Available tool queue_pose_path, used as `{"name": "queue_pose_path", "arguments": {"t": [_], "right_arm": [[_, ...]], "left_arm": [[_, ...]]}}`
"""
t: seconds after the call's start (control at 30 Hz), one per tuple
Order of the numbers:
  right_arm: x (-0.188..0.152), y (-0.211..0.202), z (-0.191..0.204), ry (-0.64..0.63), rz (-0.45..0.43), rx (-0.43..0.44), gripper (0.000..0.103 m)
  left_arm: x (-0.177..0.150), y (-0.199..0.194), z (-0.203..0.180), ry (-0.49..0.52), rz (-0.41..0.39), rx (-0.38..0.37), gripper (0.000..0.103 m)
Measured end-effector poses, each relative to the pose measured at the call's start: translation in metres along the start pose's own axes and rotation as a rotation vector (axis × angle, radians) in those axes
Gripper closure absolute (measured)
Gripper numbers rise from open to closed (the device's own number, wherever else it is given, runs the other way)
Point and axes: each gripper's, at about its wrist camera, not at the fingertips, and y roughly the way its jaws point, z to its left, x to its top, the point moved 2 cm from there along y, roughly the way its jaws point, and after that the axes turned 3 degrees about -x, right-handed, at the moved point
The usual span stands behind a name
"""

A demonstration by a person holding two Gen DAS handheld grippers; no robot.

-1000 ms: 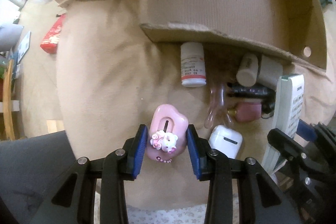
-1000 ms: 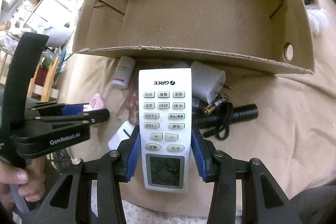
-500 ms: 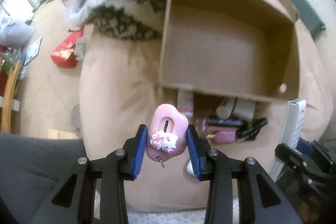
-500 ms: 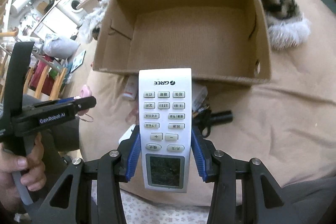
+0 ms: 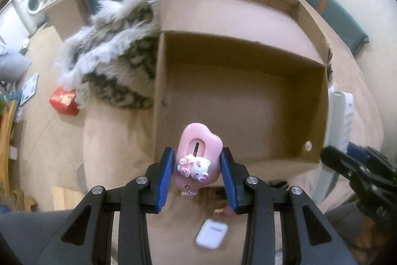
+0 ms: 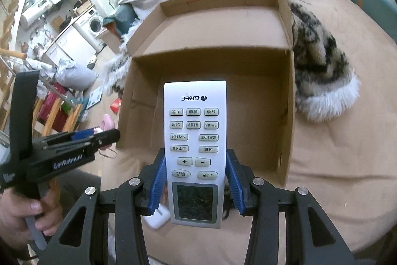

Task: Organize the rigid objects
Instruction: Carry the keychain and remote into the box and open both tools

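Left tool (image 5: 197,171) gripping pink charm case (image 5: 197,153), right tool (image 6: 194,186) clamping white remote (image 6: 194,148), both hanging over open cardboard box (image 5: 158,96), furry spotted blanket (image 6: 320,66) lying beside box on bed (image 6: 347,165), white earbud case (image 5: 211,237) sitting below.

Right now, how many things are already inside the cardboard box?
0. The cardboard box looks empty; the pink toy and the remote are held above it. The remote hides part of the floor.

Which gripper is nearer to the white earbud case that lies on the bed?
Left. The left gripper, shut on the pink toy, hovers just above the white earbud case. The right gripper, holding the remote, is farther to the side.
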Motion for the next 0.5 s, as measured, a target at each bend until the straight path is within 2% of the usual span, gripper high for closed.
{"name": "queue_pose_path", "arguments": {"t": [0.17, 0.23, 0.5], "right_arm": [[0.025, 0.022, -0.008, 0.021, 0.003, 0.002, 0.055], [0.031, 0.033, -0.011, 0.024, 0.012, -0.008, 0.055], [0.040, 0.078, -0.029, 0.047, 0.022, -0.009, 0.055]], "left_arm": [[0.018, 0.022, -0.006, 0.028, 0.010, 0.034, 0.069], [0.022, 0.031, -0.009, 0.032, 0.019, 0.027, 0.069], [0.025, 0.073, -0.016, 0.074, 0.010, 0.021, 0.069]]}}
